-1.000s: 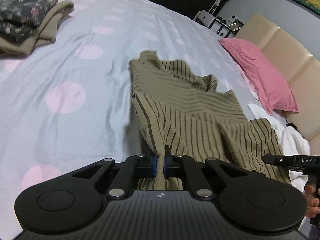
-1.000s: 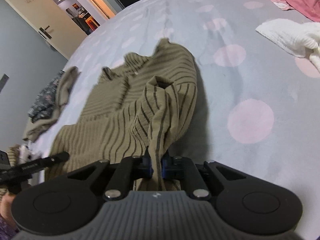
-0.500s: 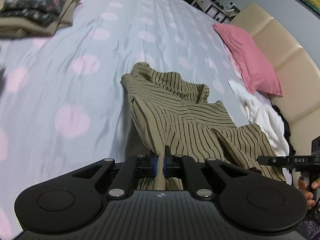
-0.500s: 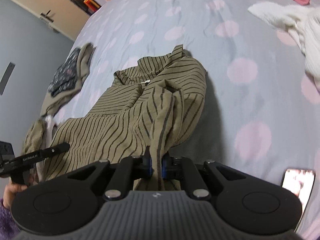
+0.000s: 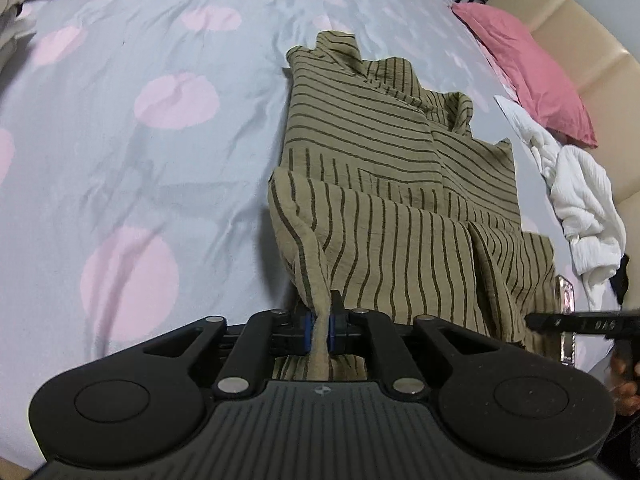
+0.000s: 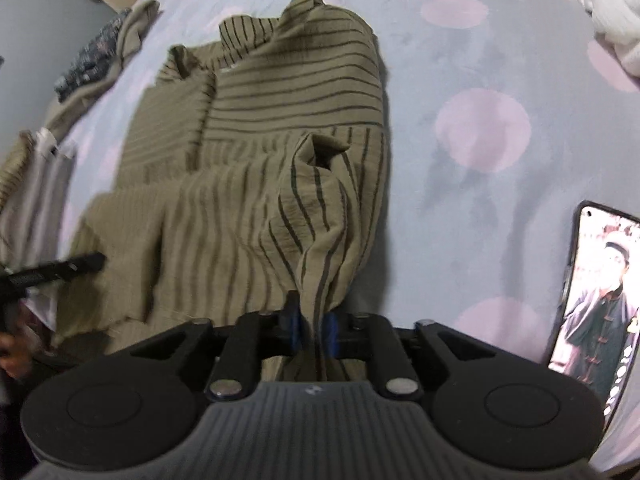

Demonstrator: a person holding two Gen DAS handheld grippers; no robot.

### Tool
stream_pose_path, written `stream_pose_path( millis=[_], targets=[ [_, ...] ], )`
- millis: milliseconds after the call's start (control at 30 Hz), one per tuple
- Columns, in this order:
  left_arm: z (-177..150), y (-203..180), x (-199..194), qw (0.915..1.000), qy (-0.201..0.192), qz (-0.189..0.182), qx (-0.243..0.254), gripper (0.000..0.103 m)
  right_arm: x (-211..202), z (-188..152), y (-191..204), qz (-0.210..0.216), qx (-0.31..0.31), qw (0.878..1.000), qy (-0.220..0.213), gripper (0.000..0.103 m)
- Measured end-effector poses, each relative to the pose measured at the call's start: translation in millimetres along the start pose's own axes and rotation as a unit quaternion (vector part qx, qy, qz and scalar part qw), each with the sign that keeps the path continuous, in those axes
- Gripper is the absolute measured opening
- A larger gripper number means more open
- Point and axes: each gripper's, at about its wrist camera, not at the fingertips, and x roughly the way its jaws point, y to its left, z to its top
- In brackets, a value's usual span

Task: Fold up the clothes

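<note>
Nearest to us, the left hand-held gripper point(image 5: 319, 330) was clamped on a bunched edge of the striped shirt point(image 5: 384, 184), and the right hand-held gripper point(image 6: 314, 330) was clamped on the matching edge on its own side. Between the two grips, the near part of the shirt rose off the bed point(image 5: 152, 152) as a raised flap, its stripes running towards us, while the far part lay flat with stripes running across.

Compared with a second earlier, both views had come in closer and lower over the cloth: the shirt filled more of each picture, and the lifted near hem had come forward over the body rather than hanging loose. We judged that the near half was being carried over the far half, a fold in progress. The collar end point(image 5: 340, 46) lay rumpled at the far side, so the fold might land uneven.

To the right of the shirt, a phone point(image 6: 596, 292) lay on the bed, its screen lit. Farther right lay white cloth point(image 5: 580, 208), and beyond it a pink pillow point(image 5: 528, 72) by the headboard. At the far left sat a pile of clothes point(image 6: 96, 56); we could not tell how tidily they were folded.
</note>
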Motion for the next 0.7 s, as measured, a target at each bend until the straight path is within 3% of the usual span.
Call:
stream_pose_path(
  millis=[33,133,233,300,467,567,633,700],
  targets=[
    [0,0,-1,1.0000,-0.002,0.003,0.001,0.012,-1,0,0,-0.005,-0.003,1.000,-0.002,0.033],
    [-1,-1,-13,0.9995,-0.017,0.019,0.017,0.018,-5,-1,-1,-0.020,-0.014,1.000,-0.011,0.035],
    [1,-3,-29,0.9977,-0.049,0.025,0.039,0.024,-25,0,2,-0.024,-0.041,0.997,-0.054,0.040],
    [6,-5,-34,0.9964,-0.065,0.024,0.048,0.026,-36,2,6,-0.029,-0.060,0.994,-0.084,0.040],
    [20,-9,-25,0.9948,-0.079,0.026,0.059,0.027,-28,17,16,-0.031,-0.095,0.990,-0.104,0.039],
    [23,-11,-15,0.9941,-0.075,0.032,0.071,0.027,-23,26,21,-0.032,-0.116,0.986,-0.115,0.037],
    [23,-11,-9,0.9940,-0.069,0.036,0.077,0.025,-17,29,25,-0.038,-0.130,0.984,-0.115,0.027],
    [22,-10,-7,0.9940,-0.066,0.037,0.079,0.011,-13,30,24,-0.040,-0.138,0.983,-0.109,0.020]
  ],
)
